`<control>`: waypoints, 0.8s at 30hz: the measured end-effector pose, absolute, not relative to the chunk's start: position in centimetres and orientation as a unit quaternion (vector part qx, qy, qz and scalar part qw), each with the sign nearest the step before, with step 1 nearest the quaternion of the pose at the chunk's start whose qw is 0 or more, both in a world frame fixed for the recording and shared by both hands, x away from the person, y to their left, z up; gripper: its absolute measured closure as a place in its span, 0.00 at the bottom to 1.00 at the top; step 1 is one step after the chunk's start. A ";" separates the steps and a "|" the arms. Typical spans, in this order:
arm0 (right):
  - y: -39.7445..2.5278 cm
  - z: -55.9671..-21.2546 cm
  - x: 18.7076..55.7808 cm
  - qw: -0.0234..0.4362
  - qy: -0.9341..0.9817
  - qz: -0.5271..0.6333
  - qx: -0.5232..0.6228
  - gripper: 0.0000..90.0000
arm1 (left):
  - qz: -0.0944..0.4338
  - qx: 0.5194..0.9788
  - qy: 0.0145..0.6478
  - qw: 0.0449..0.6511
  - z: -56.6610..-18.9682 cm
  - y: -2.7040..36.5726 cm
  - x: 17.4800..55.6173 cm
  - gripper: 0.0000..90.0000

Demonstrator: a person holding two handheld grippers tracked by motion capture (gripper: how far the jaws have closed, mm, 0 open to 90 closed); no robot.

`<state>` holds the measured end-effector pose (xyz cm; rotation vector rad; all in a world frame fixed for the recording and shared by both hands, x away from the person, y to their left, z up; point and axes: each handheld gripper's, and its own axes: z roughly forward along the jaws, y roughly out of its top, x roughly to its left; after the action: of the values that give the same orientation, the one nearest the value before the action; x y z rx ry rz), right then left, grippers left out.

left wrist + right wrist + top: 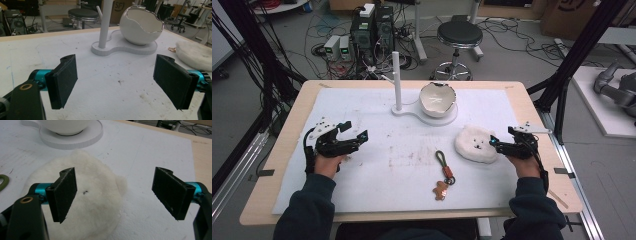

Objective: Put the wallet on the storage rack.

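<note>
Left gripper (353, 131) hovering over bare mat at the left, jaws spread wide, nothing between them. Right gripper (500, 142) at the right, jaws likewise wide apart, sitting just beside the plush (475, 143) and not clamped on it; seen from the right gripper view, plush (95, 195) lying under and behind the left-hand jaw, right-hand jaw over bare mat (150, 157). Plush flat on the mat, right of centre, near the stand (424, 111). One bowl (437, 98), white with a jagged eggshell rim, seated on the stand's round base; from above, looks empty. One post (396, 80) rising upright from the same stand, left of the bowl. One keychain (444, 175) lying loose on the mat, front centre, well apart from both grippers. Two grippers, one plush, one bowl, one keychain. Left gripper view giving the bowl (141, 25) side-on, cracked rim plain, inside hidden; high view giving the face on the plush.
</note>
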<state>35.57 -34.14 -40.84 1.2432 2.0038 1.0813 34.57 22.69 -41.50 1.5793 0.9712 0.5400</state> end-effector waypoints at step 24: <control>-33.8 -43.5 36.6 0.207 0.756 0.360 0.506 0.23 | 0.222 0.685 0.409 0.560 -41.7 22.2 34.7 0.23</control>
<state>36.60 -33.82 -43.46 1.4082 2.1051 1.0029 34.68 22.21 -41.70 1.6157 0.9645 0.5226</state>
